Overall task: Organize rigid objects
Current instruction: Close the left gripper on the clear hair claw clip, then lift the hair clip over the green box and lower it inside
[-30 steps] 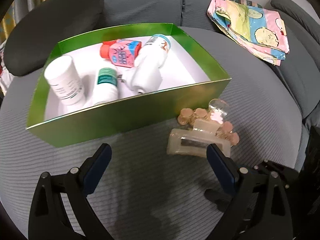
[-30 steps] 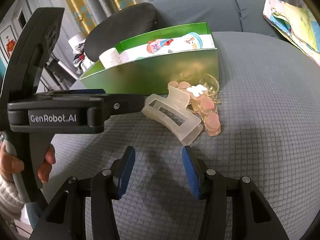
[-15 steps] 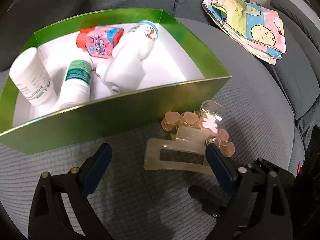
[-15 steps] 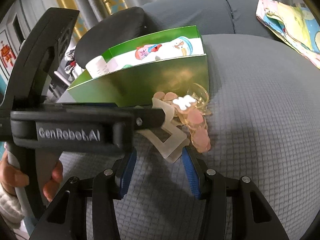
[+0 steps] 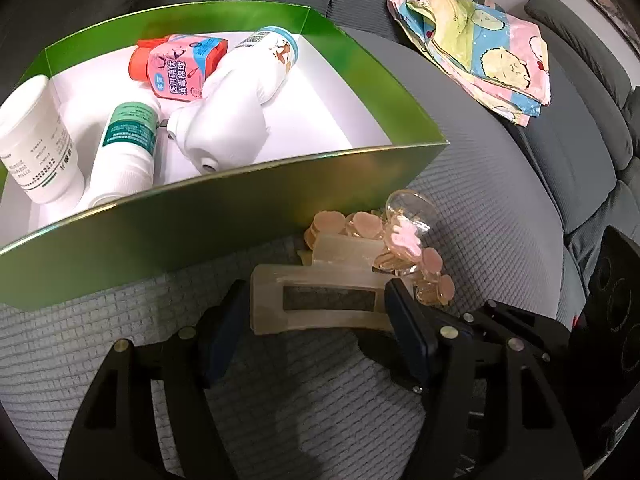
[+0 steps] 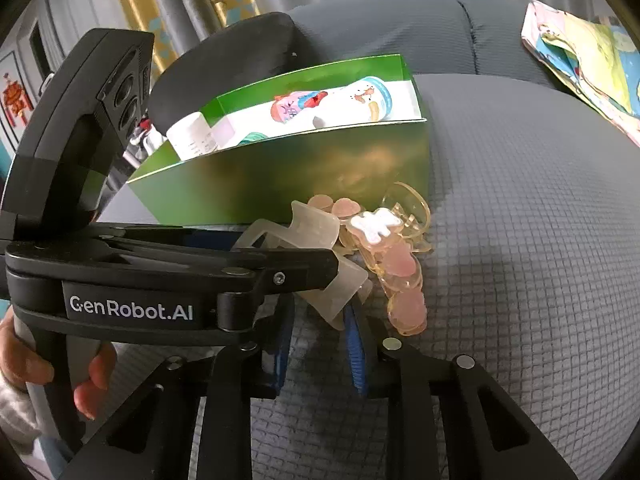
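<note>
A translucent beige hair claw clip [image 5: 320,300] lies on the grey cushion in front of a green box [image 5: 224,216]. My left gripper [image 5: 316,308] has closed its blue pads on the two ends of the clip. It also shows in the right wrist view [image 6: 320,264], partly behind the left gripper's body. A pink and clear flower hair clip [image 5: 404,236] lies against it on the right. My right gripper [image 6: 318,344] is partly open and empty, just below the claw clip.
The green box holds white bottles [image 5: 236,112] and a pink bottle [image 5: 180,68]. A folded patterned cloth [image 5: 476,36] lies at the back right. A dark round cushion [image 6: 232,64] sits behind the box. A hand [image 6: 48,368] holds the left gripper.
My left gripper moved forward over the claw clip and closed its fingers on it. My right gripper moved forward toward the clip.
</note>
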A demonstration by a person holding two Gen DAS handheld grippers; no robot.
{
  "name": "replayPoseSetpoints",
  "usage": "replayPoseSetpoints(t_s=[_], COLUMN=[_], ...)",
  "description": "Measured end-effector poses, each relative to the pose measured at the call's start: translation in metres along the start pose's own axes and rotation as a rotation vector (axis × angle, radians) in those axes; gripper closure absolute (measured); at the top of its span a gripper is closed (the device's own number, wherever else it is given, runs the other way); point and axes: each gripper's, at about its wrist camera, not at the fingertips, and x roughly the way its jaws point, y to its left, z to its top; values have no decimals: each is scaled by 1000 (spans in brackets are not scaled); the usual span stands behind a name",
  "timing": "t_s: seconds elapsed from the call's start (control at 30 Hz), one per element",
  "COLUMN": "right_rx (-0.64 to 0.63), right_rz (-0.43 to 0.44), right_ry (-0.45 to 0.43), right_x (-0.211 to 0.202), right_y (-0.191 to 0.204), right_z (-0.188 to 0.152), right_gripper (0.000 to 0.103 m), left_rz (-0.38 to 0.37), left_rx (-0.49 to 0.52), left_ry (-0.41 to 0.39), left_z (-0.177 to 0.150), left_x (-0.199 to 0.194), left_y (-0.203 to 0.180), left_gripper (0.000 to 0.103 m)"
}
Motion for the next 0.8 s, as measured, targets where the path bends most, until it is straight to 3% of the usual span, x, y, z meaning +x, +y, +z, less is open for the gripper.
replayPoseSetpoints(t_s=[0.4,0.8], right_rx=[-31,-91], right_rz=[36,49], right_ry=[-23,-110], right_x=[-14,-55], right_y=[15,45], right_z=[-5,6], right_gripper=[78,78], left_rz=[39,95], left_rx=[12,57], left_ry=[-49,-187], left_z=[-12,-15], left_x=[-24,-78], left_y=[1,-16], left_gripper=[35,35])
